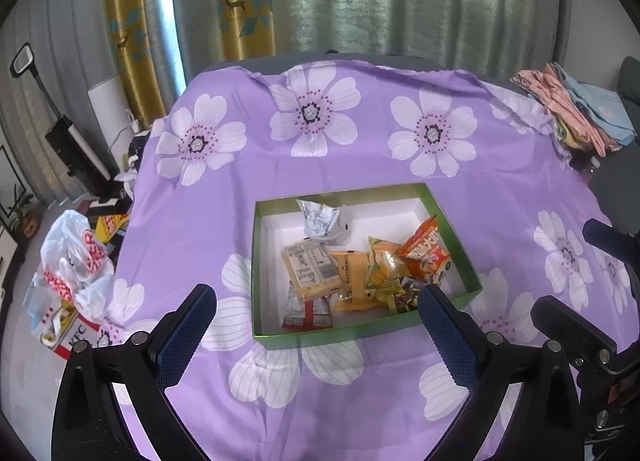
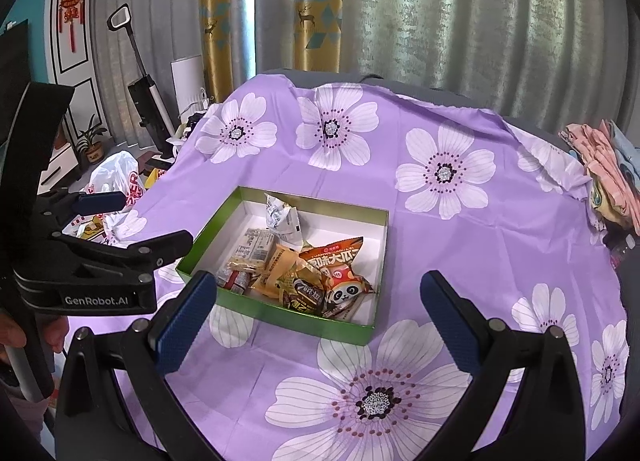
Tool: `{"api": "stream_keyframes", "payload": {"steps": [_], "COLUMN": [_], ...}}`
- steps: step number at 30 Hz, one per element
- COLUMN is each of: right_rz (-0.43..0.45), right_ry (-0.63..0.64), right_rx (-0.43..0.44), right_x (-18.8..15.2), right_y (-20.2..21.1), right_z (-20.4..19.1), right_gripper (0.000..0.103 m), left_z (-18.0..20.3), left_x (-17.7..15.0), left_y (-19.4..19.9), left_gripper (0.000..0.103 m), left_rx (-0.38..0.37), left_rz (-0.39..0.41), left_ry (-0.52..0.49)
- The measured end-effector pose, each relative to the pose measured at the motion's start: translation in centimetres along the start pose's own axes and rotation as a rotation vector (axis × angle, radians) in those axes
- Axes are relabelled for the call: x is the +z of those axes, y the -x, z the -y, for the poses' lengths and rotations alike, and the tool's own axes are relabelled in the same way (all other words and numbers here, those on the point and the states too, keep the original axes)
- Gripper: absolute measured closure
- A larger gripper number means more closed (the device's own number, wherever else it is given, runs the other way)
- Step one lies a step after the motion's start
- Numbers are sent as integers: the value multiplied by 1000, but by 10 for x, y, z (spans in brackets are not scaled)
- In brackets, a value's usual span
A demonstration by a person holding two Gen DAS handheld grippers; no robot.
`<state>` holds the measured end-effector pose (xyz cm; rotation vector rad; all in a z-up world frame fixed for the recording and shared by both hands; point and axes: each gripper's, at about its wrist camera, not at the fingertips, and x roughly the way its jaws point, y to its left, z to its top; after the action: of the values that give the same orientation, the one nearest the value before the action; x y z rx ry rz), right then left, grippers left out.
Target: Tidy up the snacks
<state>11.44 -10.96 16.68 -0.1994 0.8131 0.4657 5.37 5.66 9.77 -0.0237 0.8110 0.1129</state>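
Observation:
A green box with a white inside sits on the purple flowered cloth and holds several snack packets: a white pouch, a tan packet, yellow packets, an orange bag and a red-and-silver packet. The box and the orange panda bag also show in the right wrist view. My left gripper is open and empty, just in front of the box. My right gripper is open and empty, in front of the box's near right corner. The left gripper shows at the left of the right wrist view.
The table is covered by the flowered cloth. Folded clothes lie at its far right edge. A white KFC bag and clutter lie on the floor to the left. Curtains hang behind. A vacuum stands at the left wall.

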Motion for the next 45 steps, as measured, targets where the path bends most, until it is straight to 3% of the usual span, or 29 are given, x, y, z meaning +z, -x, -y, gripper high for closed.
{"api": "stream_keyframes", "payload": {"steps": [45], "right_rz": [-27], "right_ry": [-16], "right_rx": [21], "right_x": [2], "right_y": [-7], "right_z": [-3], "right_gripper": [0], "left_z": [5], "left_x": [7], "left_y": [-2], "left_gripper": [3], "left_rx": [27], "left_rz": [-15], "left_ry": [-22]}}
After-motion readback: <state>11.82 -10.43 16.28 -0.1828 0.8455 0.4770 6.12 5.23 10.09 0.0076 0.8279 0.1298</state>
